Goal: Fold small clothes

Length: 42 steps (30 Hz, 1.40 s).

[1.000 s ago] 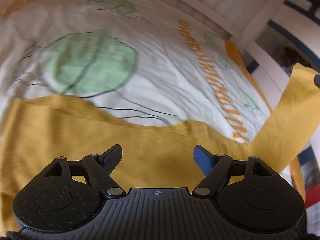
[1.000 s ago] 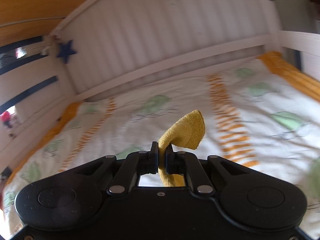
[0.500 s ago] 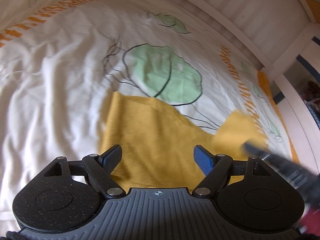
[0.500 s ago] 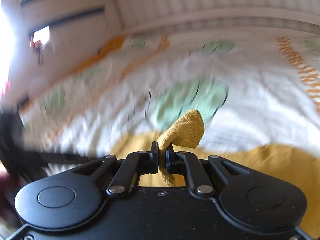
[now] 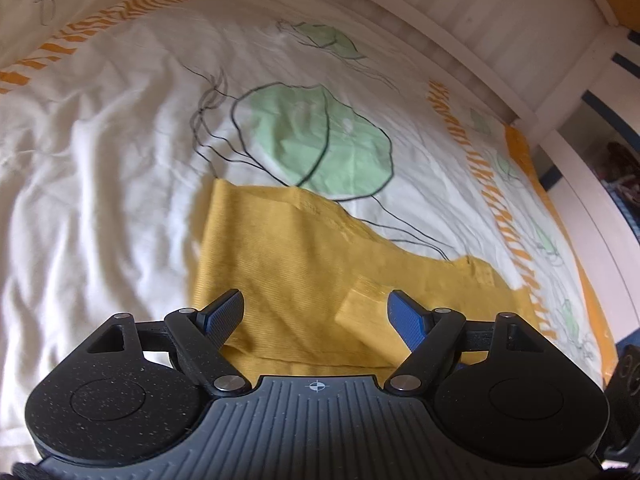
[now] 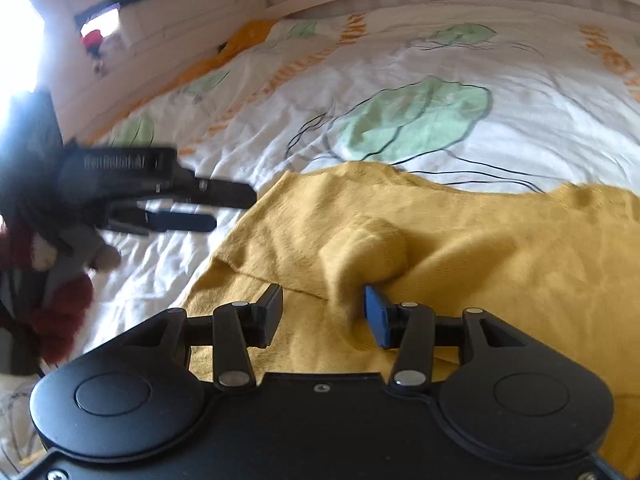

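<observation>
A mustard-yellow small garment (image 5: 288, 264) lies flat on the bed. Its sleeve (image 5: 362, 306) is folded inward and rests on the body of the garment. My left gripper (image 5: 316, 300) hovers open over the garment's near edge with nothing between its pads. In the right wrist view the left gripper (image 6: 230, 210) reaches in from the left, beside the garment's left edge. My right gripper (image 6: 322, 296) sits low over the garment (image 6: 480, 248) and its jaws are opening. The sleeve's raised fold (image 6: 360, 248) lies between and just ahead of them, loose, brushing the right pad.
The white duvet (image 5: 100, 160) has green leaf prints and orange striped bands. A white slatted bed rail (image 5: 460, 4) runs along the far side. A hand in a dark red sleeve (image 6: 60, 304) holds the left gripper at the left edge of the right wrist view.
My right gripper came down over the garment with the sleeve pinched, then its jaws parted and let the sleeve go. The left gripper slid across the garment toward its left edge, staying open.
</observation>
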Motion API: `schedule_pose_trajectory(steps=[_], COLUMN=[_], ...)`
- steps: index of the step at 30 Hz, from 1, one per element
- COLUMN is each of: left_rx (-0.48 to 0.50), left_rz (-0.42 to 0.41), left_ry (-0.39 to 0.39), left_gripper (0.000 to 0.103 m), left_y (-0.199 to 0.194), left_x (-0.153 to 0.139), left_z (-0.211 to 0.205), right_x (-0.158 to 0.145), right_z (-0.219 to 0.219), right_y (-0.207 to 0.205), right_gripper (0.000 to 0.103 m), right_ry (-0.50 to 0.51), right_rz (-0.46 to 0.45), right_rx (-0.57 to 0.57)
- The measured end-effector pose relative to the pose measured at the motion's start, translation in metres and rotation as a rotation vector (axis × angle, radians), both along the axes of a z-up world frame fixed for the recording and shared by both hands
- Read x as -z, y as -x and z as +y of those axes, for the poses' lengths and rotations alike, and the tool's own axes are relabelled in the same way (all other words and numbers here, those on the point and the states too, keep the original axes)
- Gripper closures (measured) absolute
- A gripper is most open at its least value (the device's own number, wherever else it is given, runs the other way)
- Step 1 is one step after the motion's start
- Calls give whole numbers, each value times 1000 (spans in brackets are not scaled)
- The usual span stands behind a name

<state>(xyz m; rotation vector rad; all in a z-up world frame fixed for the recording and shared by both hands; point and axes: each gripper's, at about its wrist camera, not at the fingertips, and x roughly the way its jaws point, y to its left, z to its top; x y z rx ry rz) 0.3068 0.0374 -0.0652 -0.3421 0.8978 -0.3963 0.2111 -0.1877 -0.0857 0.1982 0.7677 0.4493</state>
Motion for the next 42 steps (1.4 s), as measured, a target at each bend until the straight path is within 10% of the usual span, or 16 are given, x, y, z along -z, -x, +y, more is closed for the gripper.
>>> schedule_pose_trajectory(steps=[11, 24, 42], left_rx=[28, -14, 93], left_rz=[9, 30, 24], left_ry=[-25, -29, -101], left_gripper=[25, 25, 27], left_y=[10, 17, 18], left_x=[8, 8, 38], left_z=[-12, 21, -35], right_x=[5, 9, 6], right_z=[-19, 68, -96], right_y=[-30, -7, 25], right_gripper=[47, 44, 25], right_ry=[-100, 26, -75], right_rz=[39, -22, -23], right_rx=[44, -296, 216])
